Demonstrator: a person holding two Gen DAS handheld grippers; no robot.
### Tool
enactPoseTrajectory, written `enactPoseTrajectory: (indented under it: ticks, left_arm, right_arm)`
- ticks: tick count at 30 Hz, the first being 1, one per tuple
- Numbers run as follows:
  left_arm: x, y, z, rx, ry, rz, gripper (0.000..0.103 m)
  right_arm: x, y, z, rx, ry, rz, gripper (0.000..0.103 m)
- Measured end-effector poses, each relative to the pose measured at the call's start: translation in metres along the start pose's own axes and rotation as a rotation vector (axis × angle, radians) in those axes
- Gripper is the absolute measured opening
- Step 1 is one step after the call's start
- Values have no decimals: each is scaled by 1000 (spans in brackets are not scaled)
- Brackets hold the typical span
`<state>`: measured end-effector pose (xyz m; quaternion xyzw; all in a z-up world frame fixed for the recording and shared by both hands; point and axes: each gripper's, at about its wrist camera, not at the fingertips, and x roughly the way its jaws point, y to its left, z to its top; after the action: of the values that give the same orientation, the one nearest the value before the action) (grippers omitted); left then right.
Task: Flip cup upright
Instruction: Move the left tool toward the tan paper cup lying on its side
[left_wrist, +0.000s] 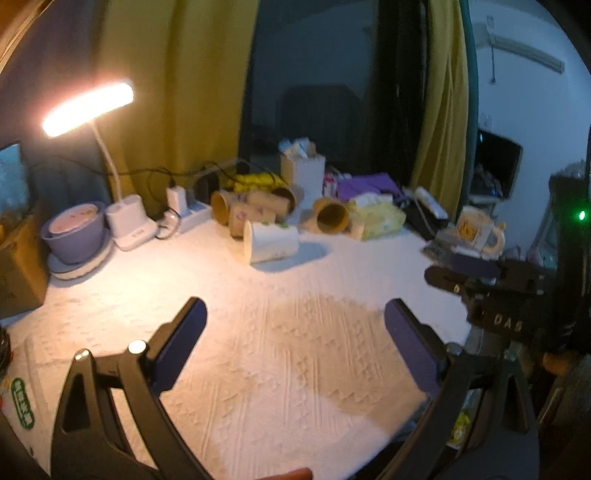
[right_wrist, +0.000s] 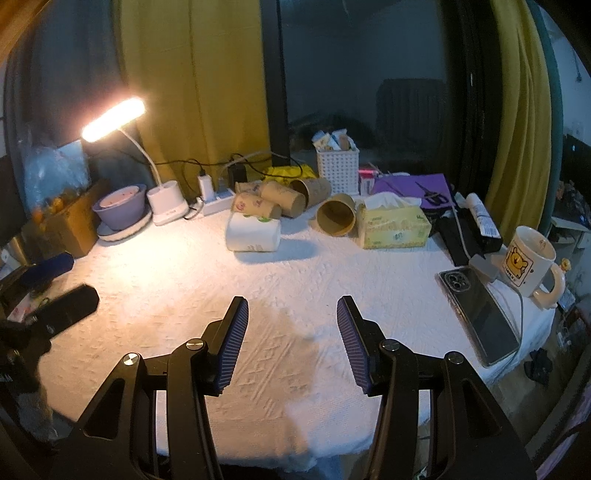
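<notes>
A white paper cup (left_wrist: 271, 242) lies on its side on the white cloth, mouth to the left; it also shows in the right wrist view (right_wrist: 253, 232). Behind it lie several brown paper cups (left_wrist: 255, 208) (right_wrist: 280, 199), one with its open mouth facing me (left_wrist: 332, 218) (right_wrist: 336, 219). My left gripper (left_wrist: 295, 314) is open and empty above the near cloth. My right gripper (right_wrist: 291, 314) is open and empty, also well short of the cups. The right gripper shows at the right edge of the left wrist view (left_wrist: 461, 275). The left gripper shows at the left of the right wrist view (right_wrist: 61, 286).
A lit desk lamp (right_wrist: 114, 118) and purple bowl (right_wrist: 122, 205) stand back left. A tissue box (right_wrist: 395, 227), white basket (right_wrist: 338, 168), phone (right_wrist: 480, 314) and bear mug (right_wrist: 530, 262) sit at the right. The table edge (right_wrist: 332, 458) is near.
</notes>
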<state>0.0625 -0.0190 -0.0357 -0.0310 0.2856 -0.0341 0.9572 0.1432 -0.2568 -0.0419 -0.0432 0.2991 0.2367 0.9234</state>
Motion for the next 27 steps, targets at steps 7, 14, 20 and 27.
enactPoseTrajectory:
  ticks: [7,14,20,27]
  left_arm:
    - [71,-10,13,51,108,-34,98]
    - [135,-16,48,60,163,-67,98]
    - [177,-17,74,55,201,-75,98]
    - [235,-30,112,2,270,-141,98]
  right_arm:
    - [47,-43,9,69,40,-44,53]
    - [89,-85,30,113,63,-71,53]
    - [123,-109,54,131,72,-68,53]
    - [159,-128,79,128,91,-49,53]
